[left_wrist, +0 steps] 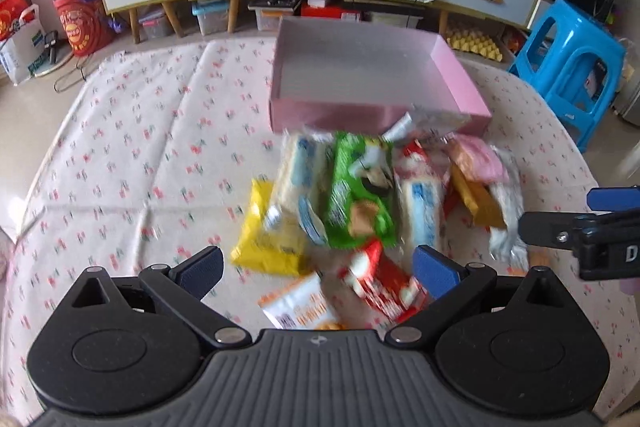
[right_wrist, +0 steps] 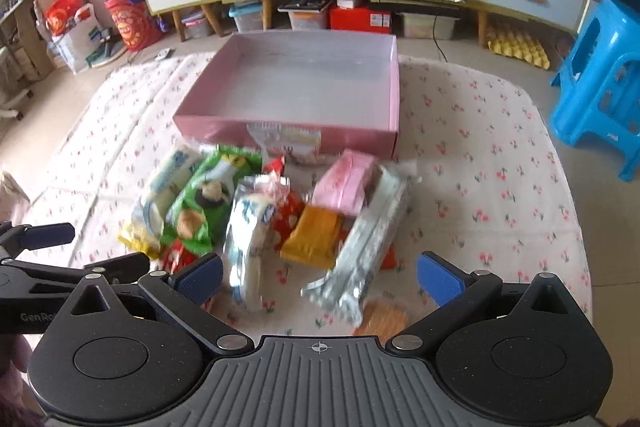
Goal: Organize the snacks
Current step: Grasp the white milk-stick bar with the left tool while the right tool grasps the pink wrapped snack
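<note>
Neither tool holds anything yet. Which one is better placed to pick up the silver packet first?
The right tool. It is open with the silver packet lying between its fingers. In the left wrist view that packet lies far to the side of the left tool, which is open over the red packet.

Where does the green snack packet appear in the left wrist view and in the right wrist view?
Left wrist view: the green snack packet lies at the centre, in the pile just before the pink box.
Right wrist view: it lies left of centre, near the left end of the pile.
Shared landmark: the pink box, open and empty, stands right behind the pile in both views.
</note>
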Tool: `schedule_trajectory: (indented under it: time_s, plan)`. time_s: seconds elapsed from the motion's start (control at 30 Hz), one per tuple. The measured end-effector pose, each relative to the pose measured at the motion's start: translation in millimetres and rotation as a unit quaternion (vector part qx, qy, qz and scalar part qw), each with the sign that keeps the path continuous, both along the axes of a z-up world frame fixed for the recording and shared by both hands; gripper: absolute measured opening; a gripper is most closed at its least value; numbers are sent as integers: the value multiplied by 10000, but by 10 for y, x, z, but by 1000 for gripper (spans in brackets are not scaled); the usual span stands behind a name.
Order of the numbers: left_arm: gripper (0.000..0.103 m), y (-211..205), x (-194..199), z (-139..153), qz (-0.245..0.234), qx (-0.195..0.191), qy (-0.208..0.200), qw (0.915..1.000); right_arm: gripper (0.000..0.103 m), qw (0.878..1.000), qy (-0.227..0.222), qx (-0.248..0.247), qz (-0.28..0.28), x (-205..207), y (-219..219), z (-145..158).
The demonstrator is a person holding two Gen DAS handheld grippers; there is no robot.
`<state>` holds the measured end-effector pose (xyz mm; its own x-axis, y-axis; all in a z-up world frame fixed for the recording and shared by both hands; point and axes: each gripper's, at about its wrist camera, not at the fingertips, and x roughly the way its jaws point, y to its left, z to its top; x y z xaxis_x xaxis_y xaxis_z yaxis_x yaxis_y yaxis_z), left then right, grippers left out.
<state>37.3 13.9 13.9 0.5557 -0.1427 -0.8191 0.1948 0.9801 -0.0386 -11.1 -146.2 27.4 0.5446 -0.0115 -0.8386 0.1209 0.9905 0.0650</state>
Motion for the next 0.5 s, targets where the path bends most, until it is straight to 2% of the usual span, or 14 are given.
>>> schedule_trajectory:
  time_s: [0.13,0.27,0.3,0.33,0.37,0.5]
  plan:
    - [99,38,165,18,-105,96,-112,9998,102,9991,131,338,-224,185,-149,-43]
    - [93,127,325,-74,-81,-77,-22,9999,102,9974,2,676,-267,294,-298,-147]
    - [92,157,347,-107,-44,-153,-39,9999,102,9962,-64,809,-301,298,-348,-184]
    - [87,192,373,-135,-15,-271,-38,9996,101,9947,-97,959,-360,308,-409,-239]
    - [77,222,405,-155,-2,-410,25,9992,100,9934,-38,1069,-415,338,-454,-281]
    - [68,307,520,-170,-46,-987,181,9949,93,9870,-71,1504,-565,452,-621,-320]
